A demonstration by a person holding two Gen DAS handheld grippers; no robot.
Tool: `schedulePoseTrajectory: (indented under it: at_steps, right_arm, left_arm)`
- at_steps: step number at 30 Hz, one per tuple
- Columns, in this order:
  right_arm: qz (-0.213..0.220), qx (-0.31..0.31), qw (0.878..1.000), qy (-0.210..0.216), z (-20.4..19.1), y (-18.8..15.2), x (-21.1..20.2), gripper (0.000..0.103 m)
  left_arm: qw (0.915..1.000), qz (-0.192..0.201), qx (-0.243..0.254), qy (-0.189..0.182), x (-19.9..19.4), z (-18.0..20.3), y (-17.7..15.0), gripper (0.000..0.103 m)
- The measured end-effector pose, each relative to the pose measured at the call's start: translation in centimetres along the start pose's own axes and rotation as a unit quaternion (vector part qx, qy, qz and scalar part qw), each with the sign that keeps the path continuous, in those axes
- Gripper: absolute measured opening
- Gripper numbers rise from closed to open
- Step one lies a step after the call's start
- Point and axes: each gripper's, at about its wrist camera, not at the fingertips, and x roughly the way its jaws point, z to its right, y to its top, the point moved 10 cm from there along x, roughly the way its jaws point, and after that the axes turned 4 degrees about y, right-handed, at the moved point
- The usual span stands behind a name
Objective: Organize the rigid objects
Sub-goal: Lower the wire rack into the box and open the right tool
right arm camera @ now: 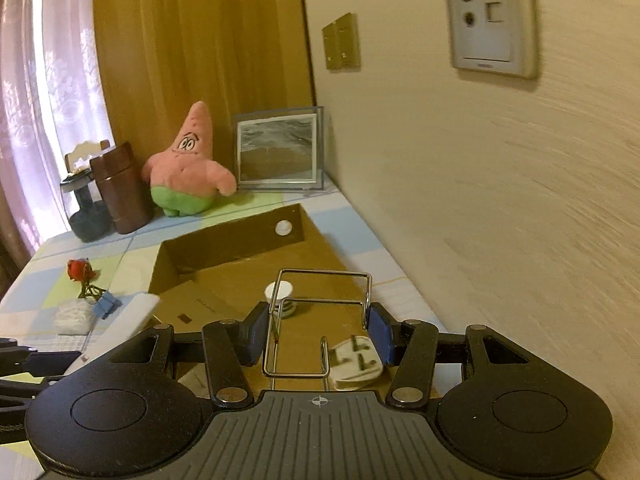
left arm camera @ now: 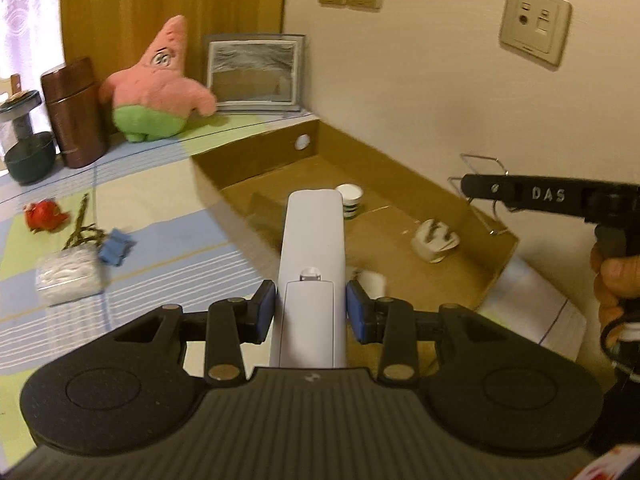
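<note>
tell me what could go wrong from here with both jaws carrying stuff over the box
1. The white remote is clamped near one end by the left gripper, so most of it sticks out and could tip or slip.
2. The wire rack in the right gripper is thin and springy; it may twist free.
3. Either item could land on the striped cup or white plug already in the cardboard box.

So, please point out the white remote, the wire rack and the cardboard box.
white remote (left arm camera: 314, 232), left wrist view, middle of its back.
wire rack (right arm camera: 320, 276), right wrist view, its top bar.
cardboard box (left arm camera: 256, 146), left wrist view, inside of its far wall.
</note>
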Motion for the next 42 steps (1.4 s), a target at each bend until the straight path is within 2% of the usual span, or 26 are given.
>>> schedulePoseTrajectory:
  at_steps: [11,19,26,35,42]
  right_arm:
    - [-0.01,0.017,1.0,0.015,2.0,-0.2,-0.1,0.049]
    - [-0.017,0.022,0.999,0.016,2.5,-0.2,1.0,0.049]
    - [-0.02,0.028,0.999,0.017,2.9,-0.3,1.4,0.049]
    - [-0.031,0.018,0.999,0.026,2.1,-0.6,1.9,0.049]
    - [-0.042,0.004,0.999,0.034,0.8,-1.2,2.5,0.049]
  left_arm:
    - [1.0,-0.007,-0.006,0.003,1.9,4.8,1.4,0.033]
    - [0.9992,-0.019,-0.034,0.005,4.3,6.4,1.7,0.033]
    - [0.9994,-0.023,-0.023,-0.011,6.0,7.4,1.7,0.033]
    - [0.9995,-0.007,-0.017,0.025,4.8,4.9,1.1,0.033]
    - [0.9989,-0.01,-0.028,0.035,4.0,2.9,0.5,0.033]
